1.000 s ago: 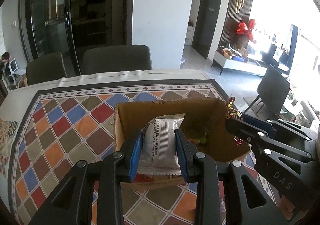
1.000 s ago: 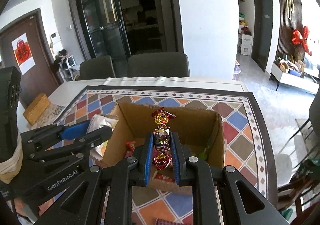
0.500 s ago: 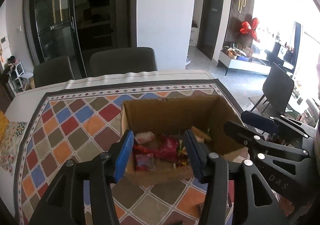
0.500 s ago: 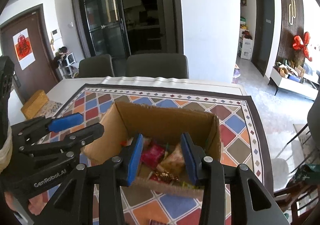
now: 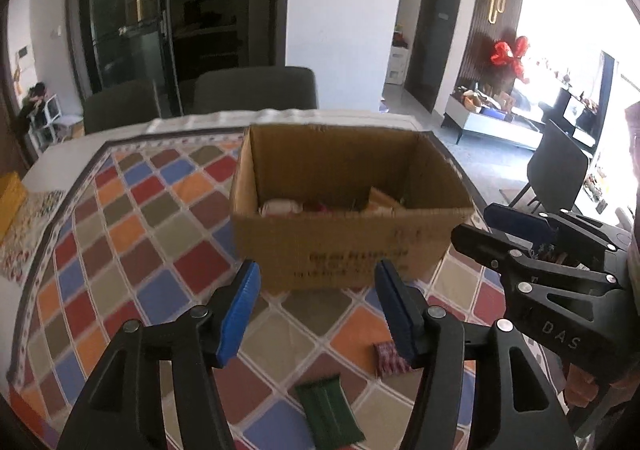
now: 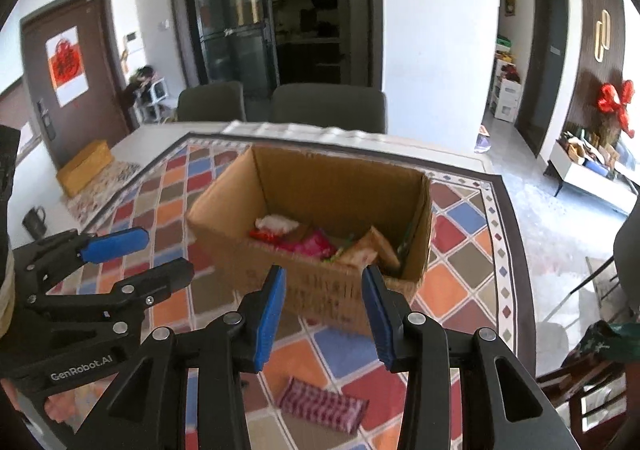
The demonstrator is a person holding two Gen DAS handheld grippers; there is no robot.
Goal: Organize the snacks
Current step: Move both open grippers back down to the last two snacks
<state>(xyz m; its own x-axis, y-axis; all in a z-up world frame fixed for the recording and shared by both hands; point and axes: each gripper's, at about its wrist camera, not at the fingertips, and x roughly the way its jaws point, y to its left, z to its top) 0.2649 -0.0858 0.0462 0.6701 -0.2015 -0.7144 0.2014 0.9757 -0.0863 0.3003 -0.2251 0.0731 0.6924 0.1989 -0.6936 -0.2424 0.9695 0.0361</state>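
An open cardboard box (image 5: 352, 242) (image 6: 320, 282) stands on the chequered tablecloth with several snack packets inside, a white one (image 6: 276, 223) and pink ones (image 6: 312, 244) among them. My left gripper (image 5: 318, 306) hangs in front of the box with its jaws opening and nothing between them. My right gripper (image 6: 324, 308) is open and empty, also short of the box's near wall. A green packet (image 5: 330, 412) and a red patterned packet (image 5: 390, 358) (image 6: 322, 406) lie on the cloth near the fingers.
Two grey chairs (image 6: 328, 105) stand behind the table's far edge. A yellow box (image 6: 84, 167) and a dark mug (image 6: 34, 221) sit at the table's left. The table's right edge (image 6: 516, 250) drops to the floor.
Both grippers let go of their snacks, the white packet and the wrapped candy string, into the box, opened, and drew back toward me. The box now looks farther and lower packets show.
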